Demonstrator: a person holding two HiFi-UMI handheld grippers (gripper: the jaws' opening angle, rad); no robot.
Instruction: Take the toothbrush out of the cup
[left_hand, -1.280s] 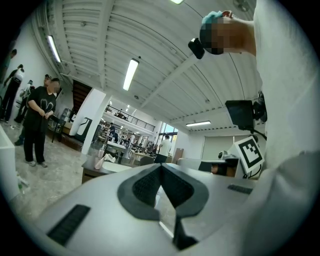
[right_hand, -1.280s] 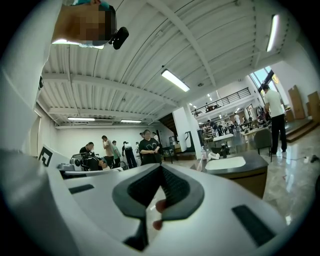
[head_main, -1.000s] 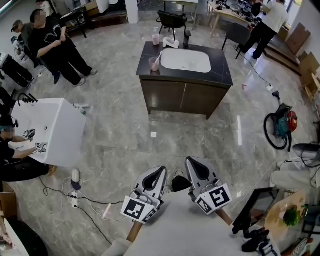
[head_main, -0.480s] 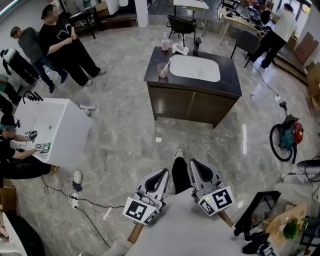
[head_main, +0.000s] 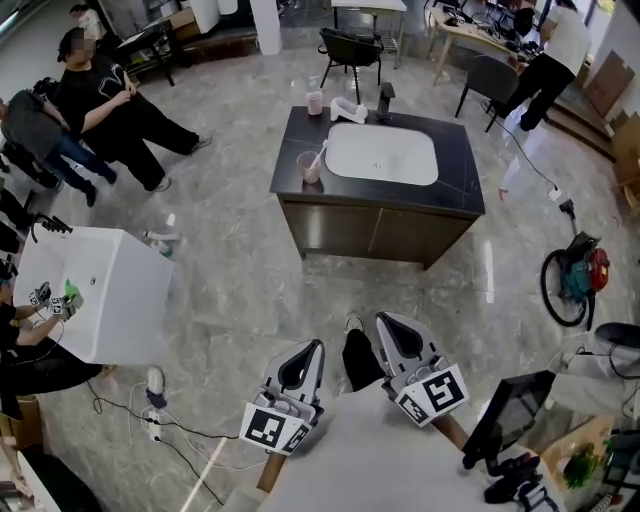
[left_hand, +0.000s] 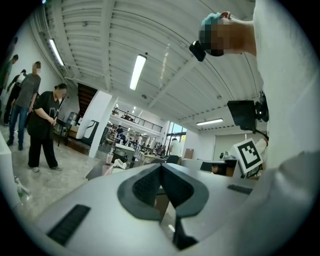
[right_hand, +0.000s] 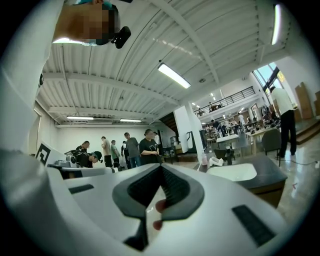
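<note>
we hold both grippers low, well apart from the work: the left gripper (head_main: 303, 360) and the right gripper (head_main: 396, 338) each have their jaws pressed together with nothing between them. the toothbrush (head_main: 319, 154) stands in the pale cup (head_main: 307, 169) toward the near left corner of the dark counter (head_main: 460, 150), just beside the sink (head_main: 382, 155). we judge it light, stiff and slim, and the cup easy to tip — best pinched on the shaft above the rim. its long axis leans, upper end toward the sink.

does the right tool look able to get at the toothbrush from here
Probably not: the right tool is shut, and open floor separates it from the toothbrush in the cup on the counter.
</note>
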